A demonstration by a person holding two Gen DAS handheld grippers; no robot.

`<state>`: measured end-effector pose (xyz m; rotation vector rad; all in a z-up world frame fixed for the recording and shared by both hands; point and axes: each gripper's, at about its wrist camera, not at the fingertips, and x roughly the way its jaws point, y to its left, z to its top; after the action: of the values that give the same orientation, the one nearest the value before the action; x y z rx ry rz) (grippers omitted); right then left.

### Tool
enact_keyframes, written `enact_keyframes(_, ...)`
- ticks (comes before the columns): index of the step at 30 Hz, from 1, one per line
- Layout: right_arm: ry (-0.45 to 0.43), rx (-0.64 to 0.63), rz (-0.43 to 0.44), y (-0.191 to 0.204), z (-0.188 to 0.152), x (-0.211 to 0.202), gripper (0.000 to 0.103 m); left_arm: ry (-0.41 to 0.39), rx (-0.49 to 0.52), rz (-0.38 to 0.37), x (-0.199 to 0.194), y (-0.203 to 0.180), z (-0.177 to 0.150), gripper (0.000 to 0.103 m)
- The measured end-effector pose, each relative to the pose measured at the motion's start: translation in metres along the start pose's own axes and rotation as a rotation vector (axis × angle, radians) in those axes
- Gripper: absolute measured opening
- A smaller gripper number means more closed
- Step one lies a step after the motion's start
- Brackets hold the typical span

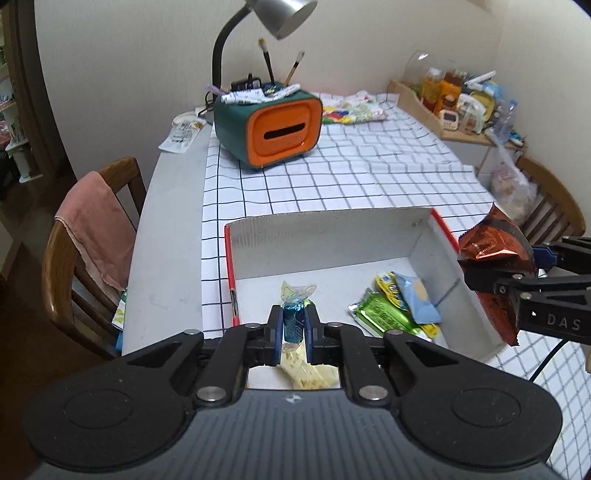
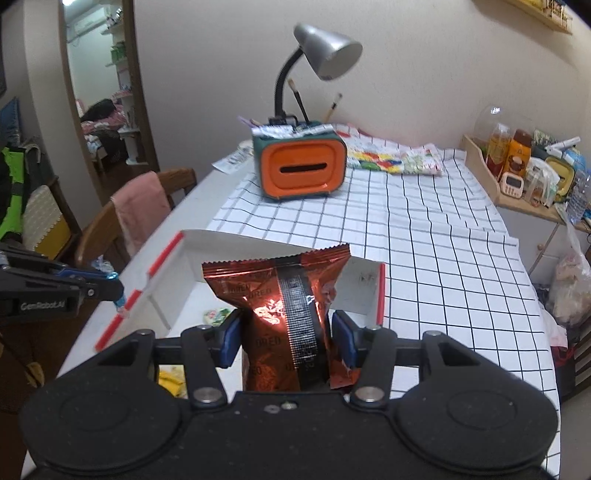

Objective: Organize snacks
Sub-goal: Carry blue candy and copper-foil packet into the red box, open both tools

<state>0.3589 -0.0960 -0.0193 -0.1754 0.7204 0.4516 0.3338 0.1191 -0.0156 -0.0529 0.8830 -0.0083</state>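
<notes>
A white cardboard box [image 1: 328,236] with red edges sits on the checked tablecloth. My left gripper [image 1: 293,325] is shut on a blue-wrapped candy [image 1: 293,321] and holds it over the box's near left part. Inside the box lie a green snack bar [image 1: 384,317], a yellow packet [image 1: 388,290] and a light blue packet [image 1: 417,297]. My right gripper [image 2: 286,338] is shut on a copper-red snack pouch [image 2: 284,291], upright, by the box's right wall [image 2: 364,291]. The pouch also shows in the left wrist view [image 1: 495,251]. The left gripper shows in the right wrist view [image 2: 103,286].
A green and orange tissue box [image 1: 273,125] with brushes and a desk lamp [image 1: 284,14] stand at the back. A wooden tray of bottles [image 1: 447,99] is at the back right. Chairs stand at the left [image 1: 92,236] and the right [image 1: 554,206]. A colourful bag [image 2: 395,160] lies by the wall.
</notes>
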Motion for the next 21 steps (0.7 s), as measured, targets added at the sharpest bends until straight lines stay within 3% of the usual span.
enact_keyframes(11,0.158,-0.081,-0.018,-0.003,0.004,0.076,0.051,0.139,0.071,0.072,0.062,-0.02,0.011,0.011)
enact_keyframes(21,0.271,-0.183,-0.039,0.005,-0.019,0.115,0.051,0.252,0.129,0.104,0.097,-0.03,0.004,0.011)
